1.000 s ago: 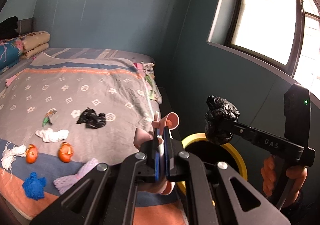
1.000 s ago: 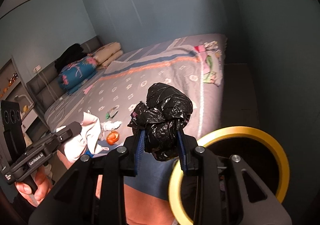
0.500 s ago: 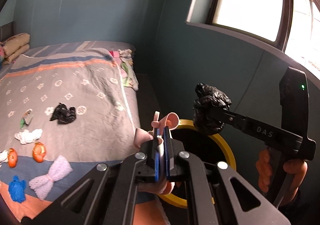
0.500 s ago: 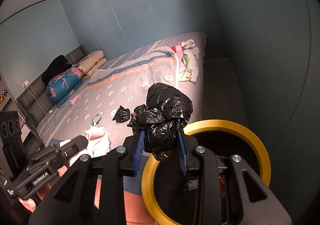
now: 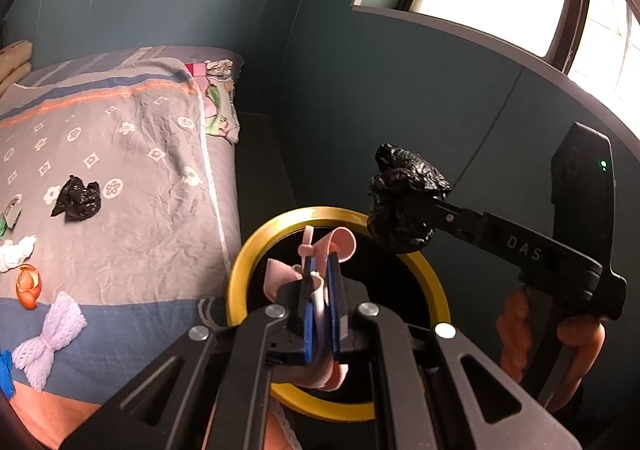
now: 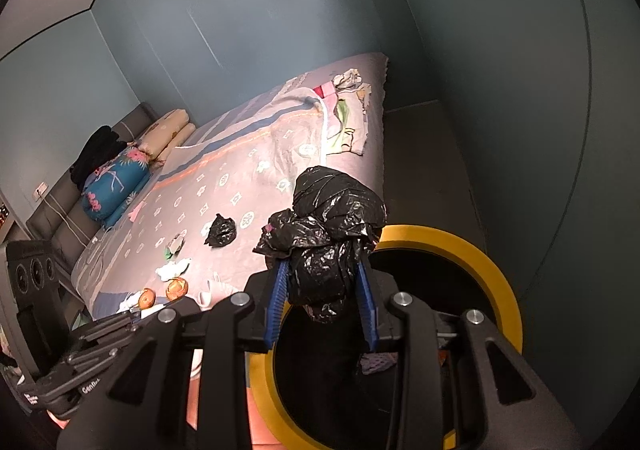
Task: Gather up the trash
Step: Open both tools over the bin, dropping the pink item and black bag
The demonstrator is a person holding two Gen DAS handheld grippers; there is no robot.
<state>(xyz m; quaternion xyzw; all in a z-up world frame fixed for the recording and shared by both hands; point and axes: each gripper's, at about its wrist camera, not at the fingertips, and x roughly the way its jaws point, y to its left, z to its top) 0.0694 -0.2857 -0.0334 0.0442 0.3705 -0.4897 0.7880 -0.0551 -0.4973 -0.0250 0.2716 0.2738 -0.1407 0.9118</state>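
- The left tongs [image 5: 321, 286] are pressed together on a pink strip of rubbery scrap [image 5: 325, 250], which curls up above the blue pads; they hang over the mouth of the bin.
- The bin [image 5: 256, 246] is round with a yellow rim and a dark inside, standing on the floor just beside the foot corner of the bed.
- The right tongs [image 6: 323, 292] pinch a crumpled black plastic bag [image 6: 332, 222] between their blue pads, held over the near edge of the bin's rim.
- In the left wrist view the right tool's side bears the letters "DAS" in pale print, with a small green light [image 5: 603, 164] lit on its upright part. A hand [image 5: 552, 338] grips its handle.
- In the right wrist view the left tool's side shows print starting "Gen"; the rest is too blurred to read.
- On the bed [image 5: 132, 218], a grey cover with white flower marks, lie a second black bag wad [image 5: 77, 197], an orange peel [image 5: 28, 284], white tissue [image 5: 16, 254], and a pale lilac mesh bow [image 5: 50, 338].
- Pillows [image 6: 166, 136] lie at the far end of the bed.
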